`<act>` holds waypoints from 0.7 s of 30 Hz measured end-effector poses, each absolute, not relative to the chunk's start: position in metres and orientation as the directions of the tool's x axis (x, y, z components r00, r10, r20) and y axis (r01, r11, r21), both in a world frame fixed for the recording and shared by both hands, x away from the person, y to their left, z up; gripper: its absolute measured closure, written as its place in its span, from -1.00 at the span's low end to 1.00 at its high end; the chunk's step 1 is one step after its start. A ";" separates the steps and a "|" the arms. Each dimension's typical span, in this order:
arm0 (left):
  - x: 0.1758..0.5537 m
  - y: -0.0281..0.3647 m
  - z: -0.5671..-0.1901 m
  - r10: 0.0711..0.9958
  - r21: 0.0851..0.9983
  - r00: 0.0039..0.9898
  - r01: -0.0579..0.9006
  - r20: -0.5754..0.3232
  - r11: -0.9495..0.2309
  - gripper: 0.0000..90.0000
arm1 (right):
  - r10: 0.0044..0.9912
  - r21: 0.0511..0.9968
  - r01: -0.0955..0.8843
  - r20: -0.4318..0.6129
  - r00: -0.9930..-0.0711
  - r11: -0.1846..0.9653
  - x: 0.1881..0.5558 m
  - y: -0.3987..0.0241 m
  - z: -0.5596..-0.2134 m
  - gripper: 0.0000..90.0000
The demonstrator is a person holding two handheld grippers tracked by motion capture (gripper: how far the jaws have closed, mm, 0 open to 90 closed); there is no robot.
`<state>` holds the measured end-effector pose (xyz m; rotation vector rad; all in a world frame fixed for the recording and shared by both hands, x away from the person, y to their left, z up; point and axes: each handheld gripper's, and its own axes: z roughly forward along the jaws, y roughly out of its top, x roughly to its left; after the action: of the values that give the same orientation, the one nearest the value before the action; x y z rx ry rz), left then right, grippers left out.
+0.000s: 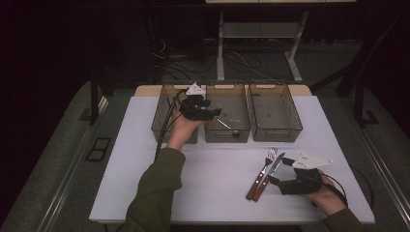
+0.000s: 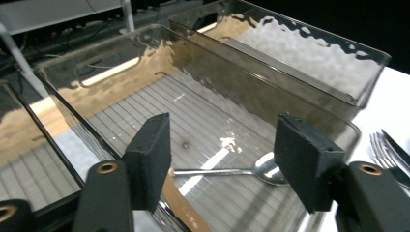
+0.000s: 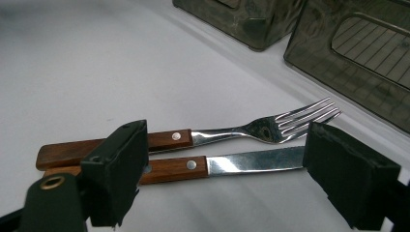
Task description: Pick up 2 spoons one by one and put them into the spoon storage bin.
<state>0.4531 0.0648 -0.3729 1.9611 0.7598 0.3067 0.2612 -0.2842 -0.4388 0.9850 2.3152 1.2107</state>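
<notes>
Jaws of the left gripper (image 2: pixel 222 164) stand apart, empty, above a silver metal spoon (image 2: pixel 241 170) lying in the middle clear plastic bin (image 1: pixel 227 112). Right gripper (image 3: pixel 225 169) gapes open around a wooden-handled steel knife (image 3: pixel 212 165), beside a wooden-handled steel fork (image 3: pixel 203 136), pads not pressing.

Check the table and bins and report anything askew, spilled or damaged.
Nothing stands out. The spoon lies flat in the middle bin, the fork and knife lie side by side on the table, and all three bins sit in a straight row, with no spill or damage.
</notes>
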 end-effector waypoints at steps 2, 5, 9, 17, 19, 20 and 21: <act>0.448 0.066 -0.374 0.618 0.857 0.782 0.370 -0.080 -0.358 -0.21 | 0.714 0.816 0.419 0.012 -0.700 0.397 0.261 -0.284 -0.439 -0.63; 0.440 0.069 -0.375 0.602 0.856 0.794 0.368 -0.087 -0.362 -0.31 | 0.712 0.814 0.414 0.001 -0.702 0.407 0.262 -0.283 -0.439 -0.63; 0.429 0.074 -0.375 0.597 0.853 0.798 0.365 -0.080 -0.373 -0.43 | 0.714 0.815 0.416 0.003 -0.700 0.405 0.262 -0.283 -0.439 -0.63; 0.403 0.092 -0.374 0.594 0.854 0.800 0.367 -0.087 -0.369 -0.55 | 0.711 0.821 0.407 0.001 -0.703 0.400 0.263 -0.285 -0.439 -0.63; 0.395 0.097 -0.375 0.595 0.855 0.798 0.371 -0.095 -0.362 -0.57 | 0.711 0.822 0.407 0.003 -0.703 0.398 0.263 -0.286 -0.438 -0.63; 0.391 0.100 -0.375 0.596 0.858 0.798 0.369 -0.095 -0.358 -0.58 | 0.711 0.823 0.406 0.003 -0.703 0.397 0.263 -0.286 -0.438 -0.63; 0.386 0.103 -0.377 0.596 0.859 0.798 0.366 -0.092 -0.358 -0.59 | 0.712 0.824 0.406 0.004 -0.702 0.395 0.263 -0.286 -0.438 -0.63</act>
<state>0.3861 0.1025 -0.3765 1.9855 0.7177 0.2891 0.2626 -0.2860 -0.4383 0.9692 2.3085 1.2166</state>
